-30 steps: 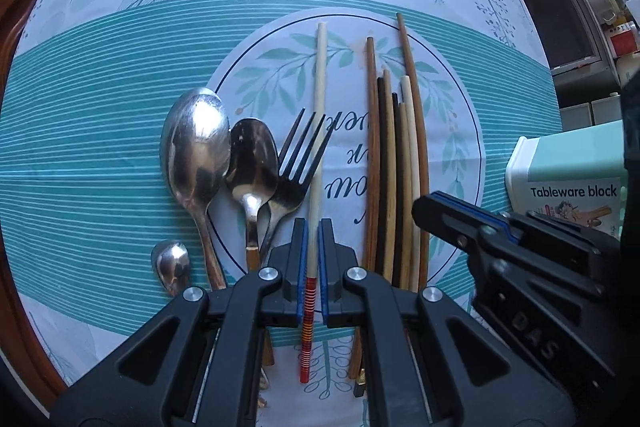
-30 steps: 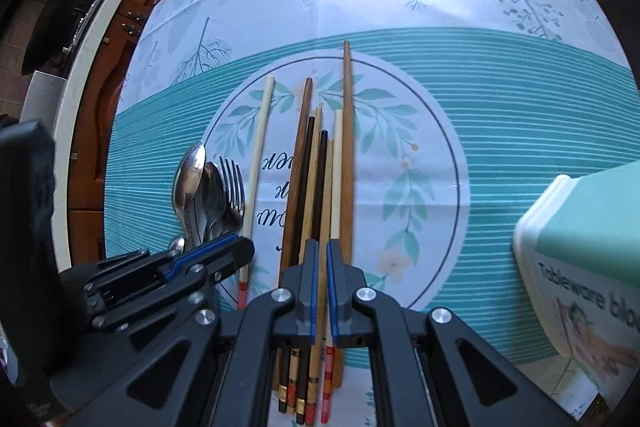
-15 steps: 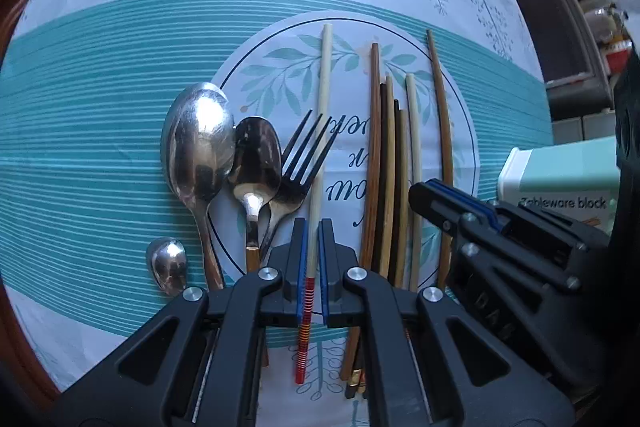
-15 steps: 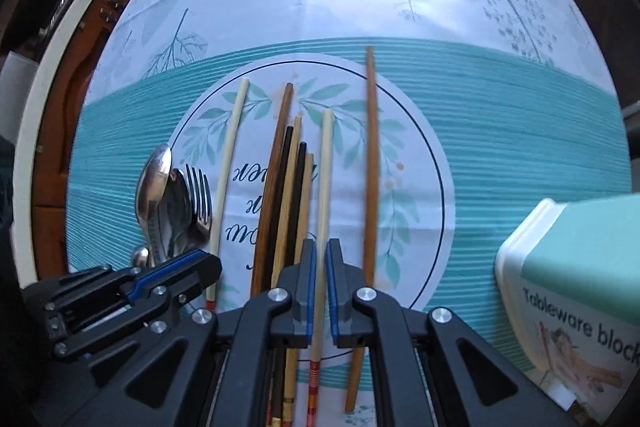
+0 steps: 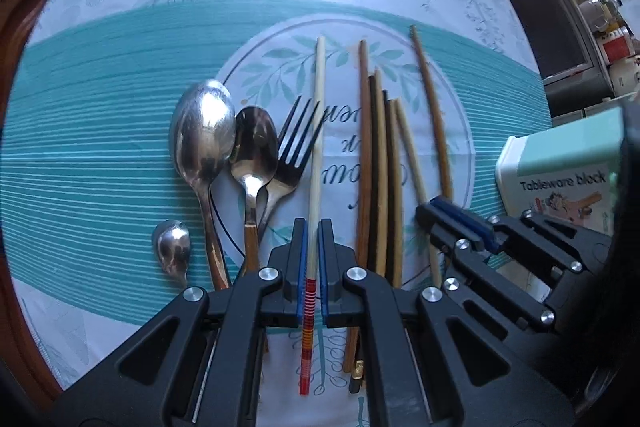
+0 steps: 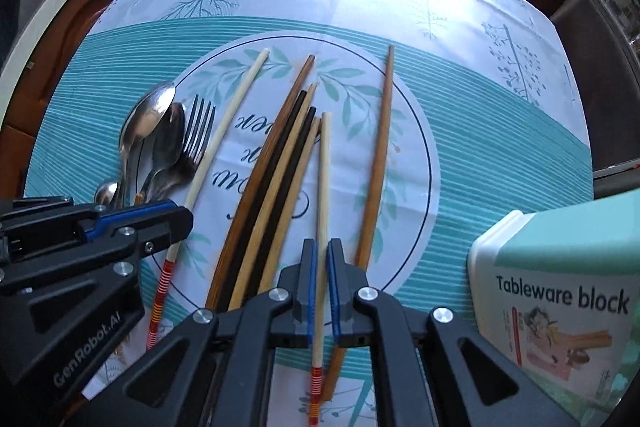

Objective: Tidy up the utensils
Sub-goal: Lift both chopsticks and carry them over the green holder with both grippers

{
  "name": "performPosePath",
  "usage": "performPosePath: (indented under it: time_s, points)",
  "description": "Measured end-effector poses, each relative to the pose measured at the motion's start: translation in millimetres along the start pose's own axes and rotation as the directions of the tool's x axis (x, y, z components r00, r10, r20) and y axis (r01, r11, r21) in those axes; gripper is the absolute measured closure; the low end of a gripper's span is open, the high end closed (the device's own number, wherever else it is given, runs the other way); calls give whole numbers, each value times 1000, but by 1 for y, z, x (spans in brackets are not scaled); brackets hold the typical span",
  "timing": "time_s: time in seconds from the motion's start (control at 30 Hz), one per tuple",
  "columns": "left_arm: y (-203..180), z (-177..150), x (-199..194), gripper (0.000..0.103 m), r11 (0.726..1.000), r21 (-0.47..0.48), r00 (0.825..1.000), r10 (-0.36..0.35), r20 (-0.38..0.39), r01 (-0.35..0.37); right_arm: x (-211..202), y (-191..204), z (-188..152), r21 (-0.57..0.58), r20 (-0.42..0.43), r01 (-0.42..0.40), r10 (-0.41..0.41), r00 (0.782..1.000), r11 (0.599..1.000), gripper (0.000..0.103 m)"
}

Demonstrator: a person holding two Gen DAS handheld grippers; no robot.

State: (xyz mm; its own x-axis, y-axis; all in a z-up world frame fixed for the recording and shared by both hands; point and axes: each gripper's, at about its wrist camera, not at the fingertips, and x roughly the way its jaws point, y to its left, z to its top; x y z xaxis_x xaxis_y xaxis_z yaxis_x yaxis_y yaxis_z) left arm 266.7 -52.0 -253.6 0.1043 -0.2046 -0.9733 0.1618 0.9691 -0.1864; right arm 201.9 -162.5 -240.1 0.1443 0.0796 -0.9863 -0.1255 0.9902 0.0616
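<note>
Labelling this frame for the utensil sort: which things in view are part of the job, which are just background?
In the job:
- cream chopstick in left gripper
- cream chopstick in right gripper
- loose chopsticks
- spoons, fork
- Tableware block box

Background:
- tablecloth
- shelf jars

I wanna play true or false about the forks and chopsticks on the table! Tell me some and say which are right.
1. Each tongs holds a cream chopstick with a red-striped end. True: left tongs grips one cream chopstick, right tongs the other.
2. The fork lies right of all the chopsticks. False: it lies left of them, beside the spoons.
3. The box reads "Tableware block". True.
4. The tablecloth is plain red. False: it is teal and white with leaves.
</note>
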Motion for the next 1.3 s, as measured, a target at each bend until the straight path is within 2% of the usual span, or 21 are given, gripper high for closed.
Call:
performPosePath:
  time_s: [0.1, 0.2, 0.3, 0.37, 0.4, 0.47, 0.5, 0.6, 0.67, 0.7, 0.83, 0.87, 1.13, 1.2, 1.3]
  points:
    - [-12, -7, -22, 101, 999, 35, 997, 25, 71, -27, -17, -11, -12, 43, 63, -101, 98, 993, 994, 98]
    - [-31, -16, -51, 101, 996, 77, 986, 40, 164, -54, -47, -26, -27, 66, 162, -199, 186, 969, 978, 98]
    - [-48, -26, -81, 101, 993, 109, 967, 22, 253, -51, -85, -41, -44, 69, 288, -278, 247, 925, 958, 98]
    - [-62, -29, -103, 101, 991, 131, 948, -5, 318, -39, -110, -53, -53, 58, 377, -313, 269, 886, 948, 98]
    - [-70, -32, -116, 101, 989, 145, 933, -24, 360, -31, -121, -60, -58, 55, 420, -323, 272, 866, 945, 98]
    - [-81, -38, -140, 101, 985, 171, 902, -56, 429, -20, -146, -71, -71, 48, 515, -334, 263, 816, 941, 98]
    - [-88, -42, -152, 101, 982, 187, 882, -77, 466, -13, -155, -76, -73, 50, 547, -333, 253, 798, 942, 98]
    - [-110, -48, -181, 101, 974, 226, 824, -131, 551, 3, -182, -99, -90, 60, 655, -349, 226, 721, 935, 98]
    - [-128, -50, -194, 101, 967, 253, 795, -166, 583, 16, -198, -114, -100, 75, 719, -347, 191, 668, 935, 98]
    - [-137, -50, -200, 101, 963, 268, 784, -185, 593, 26, -203, -120, -101, 78, 739, -348, 180, 650, 934, 98]
    - [-168, -51, -215, 101, 949, 311, 759, -238, 606, 49, -226, -141, -109, 94, 810, -346, 130, 572, 933, 98]
    - [-176, -50, -218, 101, 946, 321, 754, -248, 608, 52, -231, -145, -109, 96, 818, -344, 123, 562, 934, 98]
    - [-224, -46, -233, 101, 928, 362, 710, -316, 630, 91, -263, -167, -120, 135, 897, -319, 21, 441, 938, 98]
    - [-233, -41, -234, 101, 924, 368, 702, -333, 630, 108, -269, -174, -119, 145, 905, -309, 1, 426, 940, 98]
    - [-246, -30, -238, 101, 918, 373, 680, -361, 638, 136, -272, -182, -116, 167, 912, -300, -31, 410, 939, 98]
